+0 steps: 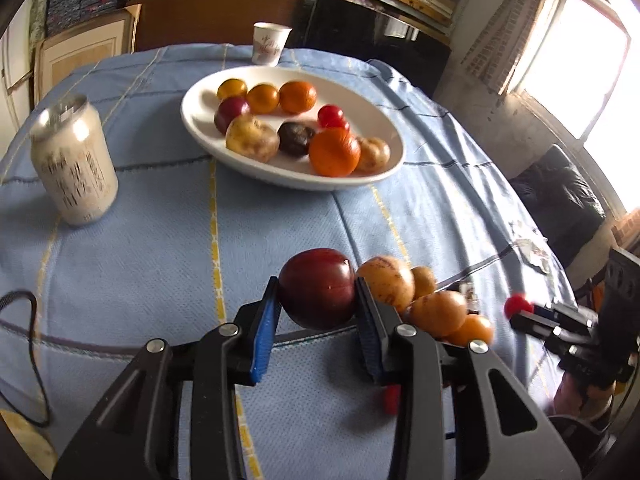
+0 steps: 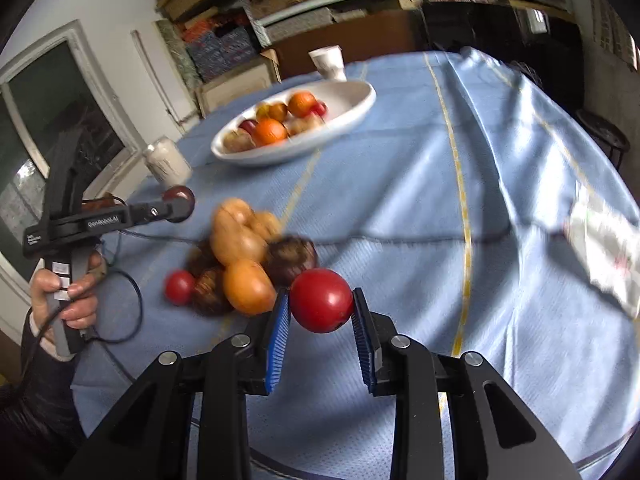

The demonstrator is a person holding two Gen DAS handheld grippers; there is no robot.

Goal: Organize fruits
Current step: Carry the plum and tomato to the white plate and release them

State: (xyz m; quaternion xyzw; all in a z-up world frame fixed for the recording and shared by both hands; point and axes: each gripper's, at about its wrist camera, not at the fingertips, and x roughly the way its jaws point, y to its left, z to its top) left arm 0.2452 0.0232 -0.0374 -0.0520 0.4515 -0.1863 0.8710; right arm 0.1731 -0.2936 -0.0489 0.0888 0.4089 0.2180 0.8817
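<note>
A: What do the claws hold?
B: The left gripper (image 1: 316, 300) clamps a dark red plum (image 1: 317, 288); the right gripper (image 2: 321, 307) clamps a red tomato (image 2: 321, 300).
A: And beyond?
B: Loose fruit (image 2: 244, 256) on the blue cloth (image 1: 160, 232), then the white dish (image 1: 200, 128) of fruit.

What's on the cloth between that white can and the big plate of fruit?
Nothing: in the left wrist view, only bare blue tablecloth lies between the white can and the white plate.
</note>
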